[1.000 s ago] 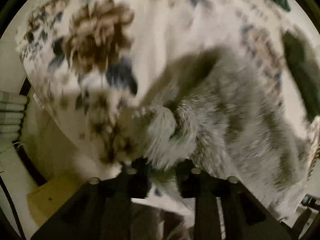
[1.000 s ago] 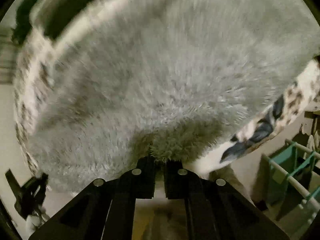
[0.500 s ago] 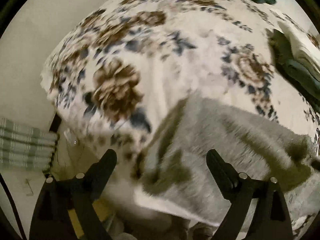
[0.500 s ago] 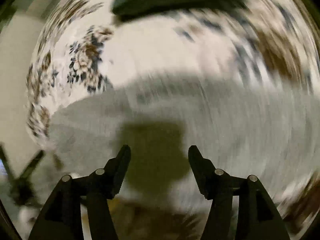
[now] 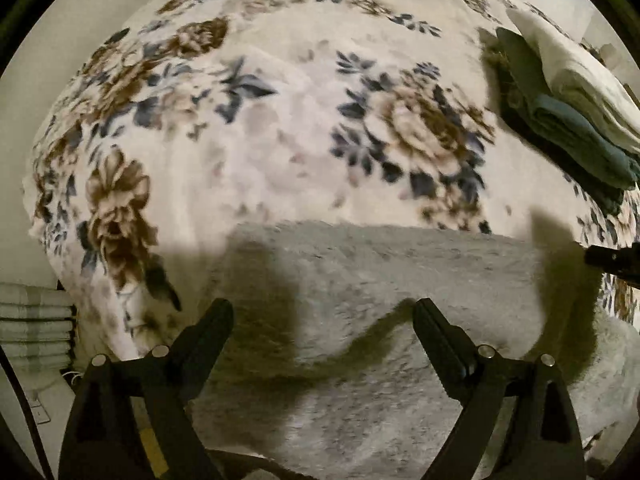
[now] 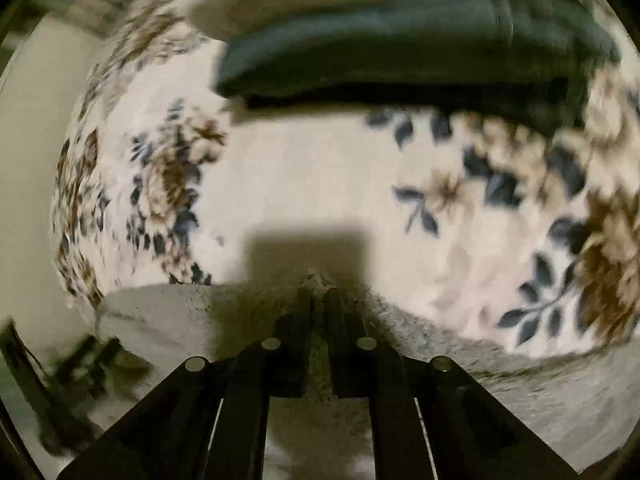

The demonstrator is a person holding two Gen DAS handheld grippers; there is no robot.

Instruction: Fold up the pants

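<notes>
The grey fleece pants (image 5: 380, 280) lie flat on a floral blanket (image 5: 280, 140), with a straight far edge. My left gripper (image 5: 322, 320) hangs open and empty just above the near part of the pants. The tip of my right gripper shows at the right edge of the left wrist view (image 5: 612, 260). In the right wrist view my right gripper (image 6: 319, 294) is shut on the far edge of the pants (image 6: 520, 380), where a small tuft of grey fleece sticks up between the fingertips (image 6: 306, 300).
A stack of folded clothes, dark teal under cream (image 5: 572, 120), sits on the blanket to the right; it also shows in the right wrist view (image 6: 400, 48), just beyond the pants. Folded striped towels (image 5: 32, 328) lie low at the left. The blanket's edge drops off at left.
Both grippers let go of the pants, which now lie flat on the blanket. The left stayed open and drew back. The right opened, then shut again on the pants' far edge.
</notes>
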